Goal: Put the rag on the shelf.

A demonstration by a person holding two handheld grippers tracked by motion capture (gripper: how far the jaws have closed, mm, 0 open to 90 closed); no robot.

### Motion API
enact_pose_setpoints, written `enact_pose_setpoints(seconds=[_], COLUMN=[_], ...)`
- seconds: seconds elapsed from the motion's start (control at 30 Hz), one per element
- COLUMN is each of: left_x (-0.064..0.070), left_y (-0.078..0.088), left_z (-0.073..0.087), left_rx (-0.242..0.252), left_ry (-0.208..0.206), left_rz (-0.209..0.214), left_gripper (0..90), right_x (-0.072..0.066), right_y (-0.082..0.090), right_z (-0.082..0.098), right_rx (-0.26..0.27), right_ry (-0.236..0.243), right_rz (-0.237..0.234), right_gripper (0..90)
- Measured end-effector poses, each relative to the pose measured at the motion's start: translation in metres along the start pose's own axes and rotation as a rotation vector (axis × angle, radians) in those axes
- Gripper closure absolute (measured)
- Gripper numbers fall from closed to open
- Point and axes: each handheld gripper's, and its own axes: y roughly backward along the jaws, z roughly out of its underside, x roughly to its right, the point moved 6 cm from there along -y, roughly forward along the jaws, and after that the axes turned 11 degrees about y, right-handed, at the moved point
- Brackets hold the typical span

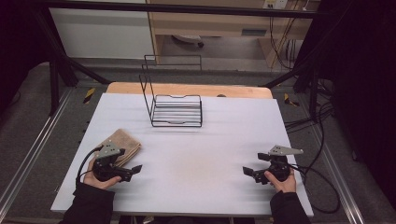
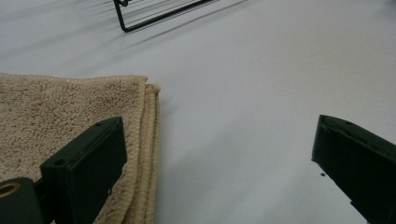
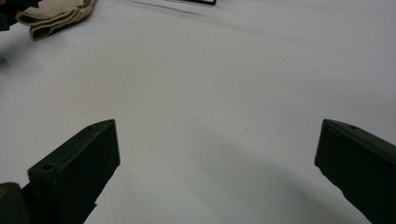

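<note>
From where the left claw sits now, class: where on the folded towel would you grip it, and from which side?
Grip the folded towel at its stacked edge, coming in from the bare-table side. The layers end together there in a thin lip, probably easy to pinch, and the open left claw already straddles that edge.
</note>
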Motion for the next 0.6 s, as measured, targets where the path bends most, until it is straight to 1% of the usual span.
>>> enact_pose_setpoints(seconds=[0.2, 0.33, 0.6], left_x=[0.0003, 0.0005, -0.0031], left_y=[0.0005, 0.0023, 0.0092], left_z=[-0.0011, -0.0024, -0.0047], left_rx=[0.001, 0.005, -0.003], left_ry=[-0.001, -0.007, -0.022], left_rz=[-0.006, -0.01, -0.04], left_gripper=[3.0, 3.4, 5.9], right_x=[0.0002, -0.0006, -0.0013], right_y=[-0.0001, 0.0, -0.0011], right_z=[0.0007, 0.0009, 0.0019], right_rx=[-0.009, -0.01, -0.027], right_ry=[0.008, 0.003, 0.002], right_rz=[-0.001, -0.004, -0.003], right_gripper=[0.6, 0.6, 0.6])
